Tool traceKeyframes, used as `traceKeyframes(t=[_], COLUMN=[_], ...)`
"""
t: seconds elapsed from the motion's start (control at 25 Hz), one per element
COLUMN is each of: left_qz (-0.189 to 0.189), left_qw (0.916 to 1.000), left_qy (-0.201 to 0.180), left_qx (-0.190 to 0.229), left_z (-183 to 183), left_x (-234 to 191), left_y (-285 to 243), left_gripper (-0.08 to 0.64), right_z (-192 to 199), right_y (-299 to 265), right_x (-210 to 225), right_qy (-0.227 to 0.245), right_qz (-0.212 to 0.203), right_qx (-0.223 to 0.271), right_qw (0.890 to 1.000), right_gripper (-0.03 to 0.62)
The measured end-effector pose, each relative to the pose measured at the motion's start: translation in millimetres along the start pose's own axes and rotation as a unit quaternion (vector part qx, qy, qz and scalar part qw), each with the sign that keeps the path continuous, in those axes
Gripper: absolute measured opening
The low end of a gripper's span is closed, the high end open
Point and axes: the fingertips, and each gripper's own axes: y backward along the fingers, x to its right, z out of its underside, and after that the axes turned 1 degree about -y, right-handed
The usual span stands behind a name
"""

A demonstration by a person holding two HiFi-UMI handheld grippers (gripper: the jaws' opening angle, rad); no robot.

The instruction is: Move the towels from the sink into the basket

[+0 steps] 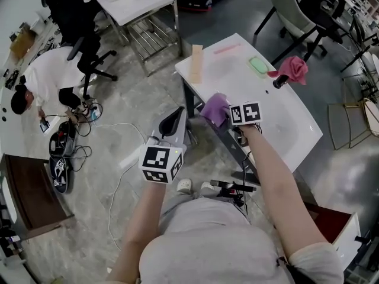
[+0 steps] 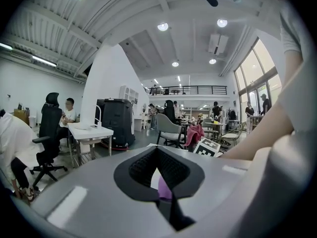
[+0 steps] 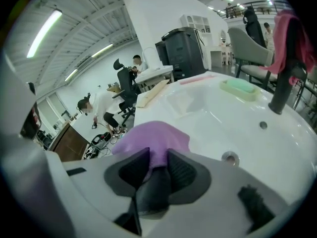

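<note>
A purple towel [image 1: 214, 108] hangs over the near left rim of the white sink [image 1: 290, 123]. My right gripper [image 1: 228, 116] is shut on it; in the right gripper view the purple cloth [image 3: 153, 140] is pinched between the dark pads [image 3: 132, 168] above the sink basin [image 3: 213, 118]. A pink towel [image 1: 291, 68] is draped over the black faucet [image 1: 279, 81] at the sink's far side. My left gripper [image 1: 176, 114] hovers left of the sink, off its edge, with its tips together and nothing in them. Through its jaws I see a sliver of the purple towel [image 2: 163, 188].
A green soap bar [image 1: 258, 65] and a wooden block [image 1: 196, 63] lie on the sink's far rim. A person [image 1: 35, 81] crouches at the left by cables on the floor. An office chair [image 1: 89, 58] and a white table [image 1: 139, 2] stand beyond.
</note>
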Motion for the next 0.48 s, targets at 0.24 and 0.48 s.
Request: traceKeyframes(t=[0.24, 0.48], left_qz=[-0.006, -0.008], left_qw=[1.0, 0.9999], left_qy=[-0.006, -0.011], left_qx=[0.005, 0.009], left_z=[-6, -10], left_x=[-5, -7], left_y=[9, 12], left_gripper=[0.005, 0.005], right_z=[0, -1], right_y=[6, 13], right_x=[6, 5], right_qy=[-0.022, -0.034], right_qz=[0.015, 0.016], right_qx=[0.012, 0.037], right_qw=[1.0, 0.999], right_gripper=[0.06, 0.055])
